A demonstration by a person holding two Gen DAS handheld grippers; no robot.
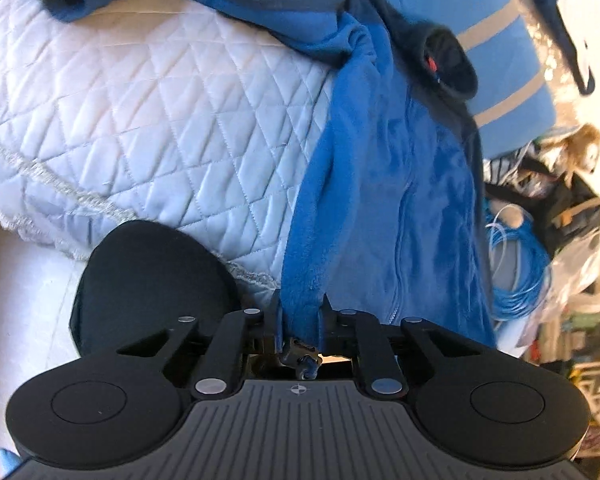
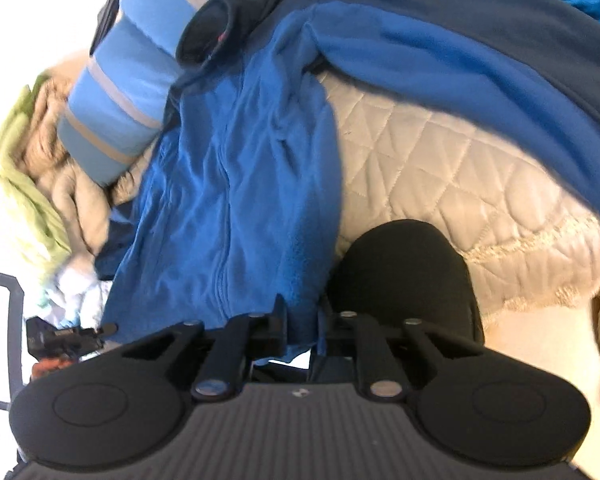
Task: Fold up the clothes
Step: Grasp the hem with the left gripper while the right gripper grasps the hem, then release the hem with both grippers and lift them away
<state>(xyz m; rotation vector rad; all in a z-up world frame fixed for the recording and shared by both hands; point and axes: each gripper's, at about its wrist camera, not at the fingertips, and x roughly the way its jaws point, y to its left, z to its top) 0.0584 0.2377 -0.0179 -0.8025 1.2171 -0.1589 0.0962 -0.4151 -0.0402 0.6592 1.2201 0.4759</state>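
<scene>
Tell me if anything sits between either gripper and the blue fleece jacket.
Nothing visible does. The left gripper is already shut on the edge of the blue fleece jacket, and the right gripper is shut on its hem too. Only fleece sits between each pair of fingers, with the jacket draped over the white quilt.

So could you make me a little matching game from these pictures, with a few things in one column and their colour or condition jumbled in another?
Things:
1. fleece jacket
2. quilted bedspread
3. coiled cable
4. left gripper

Descriptions:
A. pale, stitched in diamonds
B. bright blue loops beside the bed
C. shut on an edge of blue fabric
D. blue with a dark navy collar, spread over the bed

Pairs: 1-D, 2-A, 3-B, 4-C
</scene>
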